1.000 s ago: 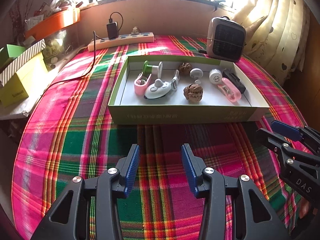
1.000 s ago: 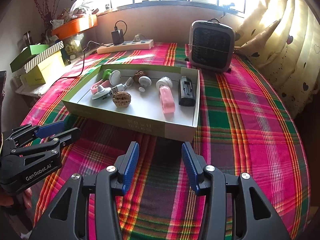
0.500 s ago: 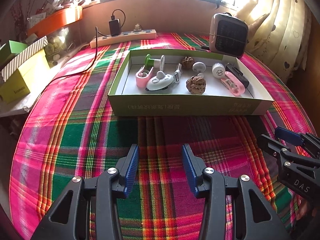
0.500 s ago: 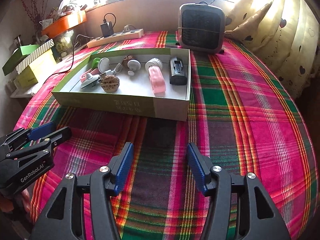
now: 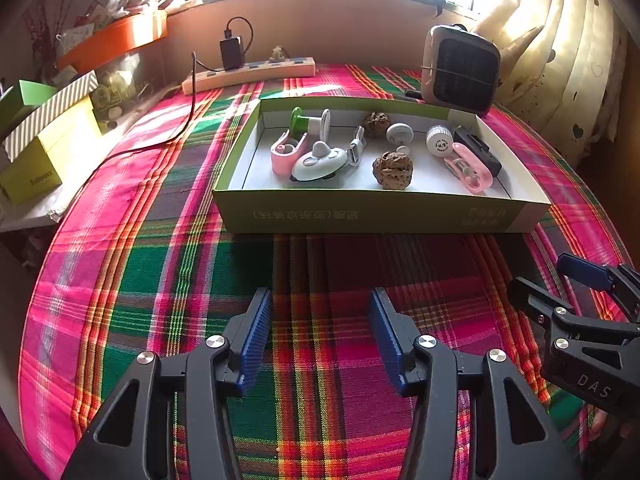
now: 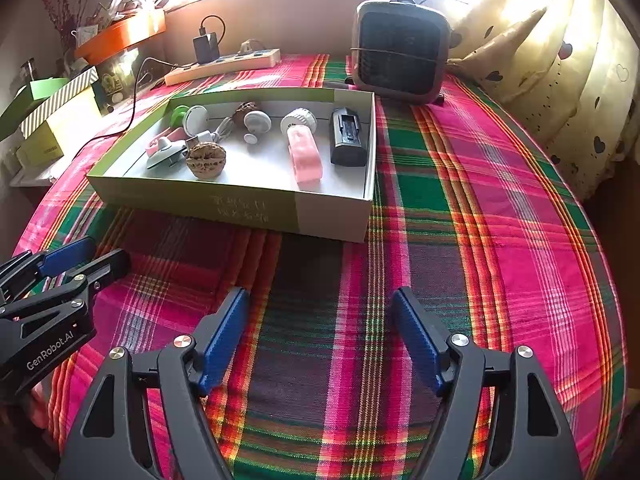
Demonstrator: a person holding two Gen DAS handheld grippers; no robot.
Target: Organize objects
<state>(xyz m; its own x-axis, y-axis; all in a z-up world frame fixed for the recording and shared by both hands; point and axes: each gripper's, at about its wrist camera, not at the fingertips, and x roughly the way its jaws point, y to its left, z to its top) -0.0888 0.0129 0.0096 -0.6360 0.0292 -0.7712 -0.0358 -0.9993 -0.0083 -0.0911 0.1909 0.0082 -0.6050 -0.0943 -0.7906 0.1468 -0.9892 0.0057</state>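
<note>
A shallow green box (image 5: 372, 212) (image 6: 192, 196) sits on the plaid tablecloth. It holds a walnut (image 5: 392, 170) (image 6: 206, 160), a second walnut (image 5: 377, 124), a pink clip (image 5: 472, 168) (image 6: 305, 154), a black battery (image 6: 347, 142), a white round cap (image 5: 439, 140), a white knob (image 5: 399, 134), a pale-green gadget (image 5: 320, 162), a pink holder (image 5: 286, 152) and a green spool (image 5: 310, 122). My left gripper (image 5: 320, 338) (image 6: 86, 256) is open and empty, in front of the box. My right gripper (image 6: 320, 340) (image 5: 548, 280) is open and empty, to the right of the left one.
A small grey heater (image 6: 402, 52) (image 5: 460, 70) stands behind the box. A power strip with a charger (image 5: 248, 70) lies at the far edge. Yellow and striped boxes (image 5: 44, 140) sit on the left. A curtain (image 6: 560, 60) hangs on the right.
Both grippers have shifted slightly, so the box sits a little differently in each view. The right gripper's jaws have opened wider. The things in the box have not moved.
</note>
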